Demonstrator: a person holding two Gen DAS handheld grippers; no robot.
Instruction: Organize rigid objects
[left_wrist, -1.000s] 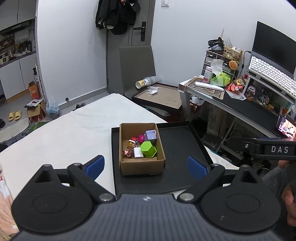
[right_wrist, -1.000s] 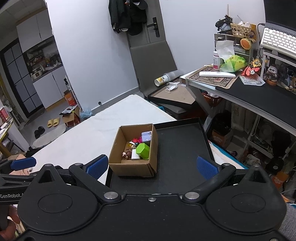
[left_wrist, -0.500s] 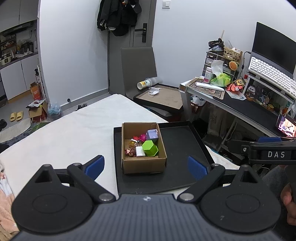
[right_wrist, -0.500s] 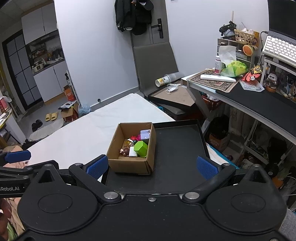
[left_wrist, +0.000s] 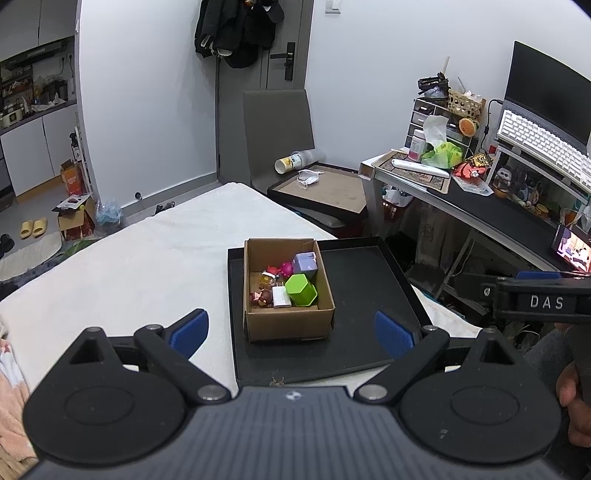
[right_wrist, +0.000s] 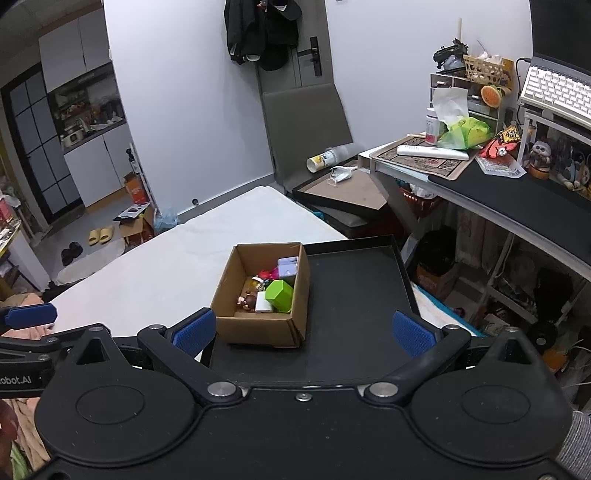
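Cardboard box (left_wrist: 288, 317), toys half-hidden inside

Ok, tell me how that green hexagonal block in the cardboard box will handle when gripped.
The green hexagonal block looks rigid, so probably won't deform. Its flat facets should give pads purchase. Lying tilted on neighbours, it may shift when touched.

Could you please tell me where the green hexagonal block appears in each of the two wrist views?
Left wrist: the green hexagonal block is just right of centre, in the cardboard box's near right corner.
Right wrist: the block is slightly left of centre, against the box's right wall.
Shared landmark: the black tray under the box.
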